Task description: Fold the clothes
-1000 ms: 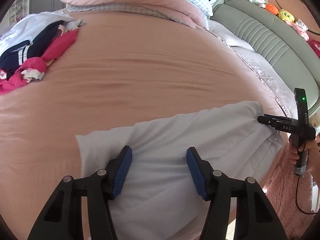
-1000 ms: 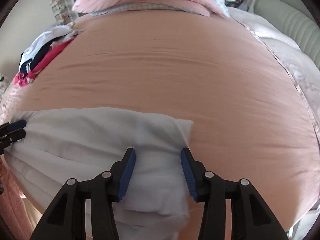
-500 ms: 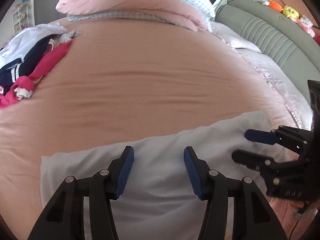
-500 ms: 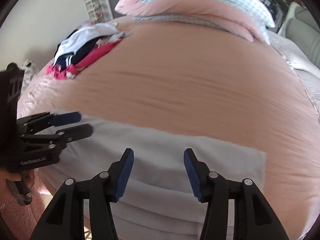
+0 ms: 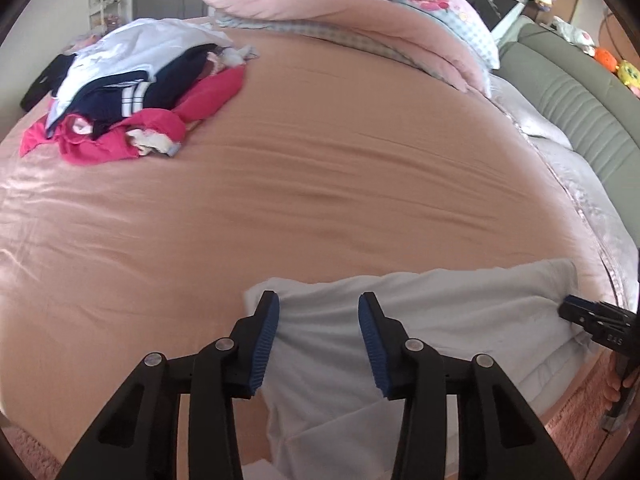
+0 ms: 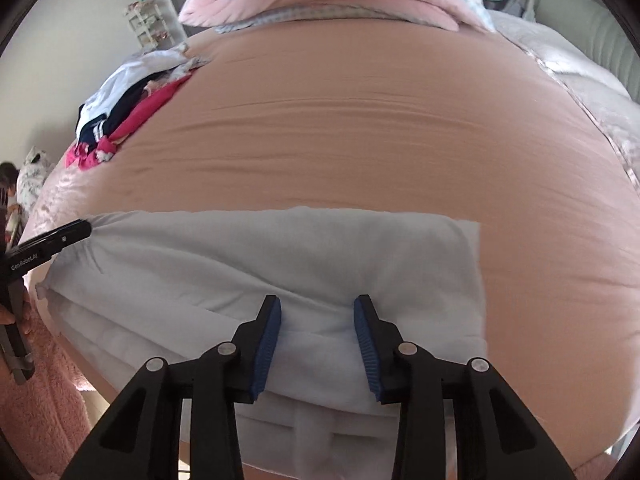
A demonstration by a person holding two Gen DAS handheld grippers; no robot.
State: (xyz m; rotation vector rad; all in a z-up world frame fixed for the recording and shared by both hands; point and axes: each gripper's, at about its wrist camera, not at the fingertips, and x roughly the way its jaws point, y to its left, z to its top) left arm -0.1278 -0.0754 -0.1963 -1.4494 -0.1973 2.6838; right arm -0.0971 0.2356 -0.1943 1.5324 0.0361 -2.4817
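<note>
White soft garment (image 6: 256,264) lies folded flat on peach sheet (image 5: 320,184); both jaws spread, empty.

Bed w/ peach sheet (image 5: 320,168) filled the rm; grey padded headboard (image 5: 568,92) at right, pink duvet (image 5: 360,12) heaped at far end, white shelf unit (image 6: 150,20) by pale wall, daylight.

Reads "GenRobot.AI" on left tongs (image 6: 48,246), beside white garment (image 6: 280,264); partly legible "DAS" on right tongs (image 5: 600,322).
</note>
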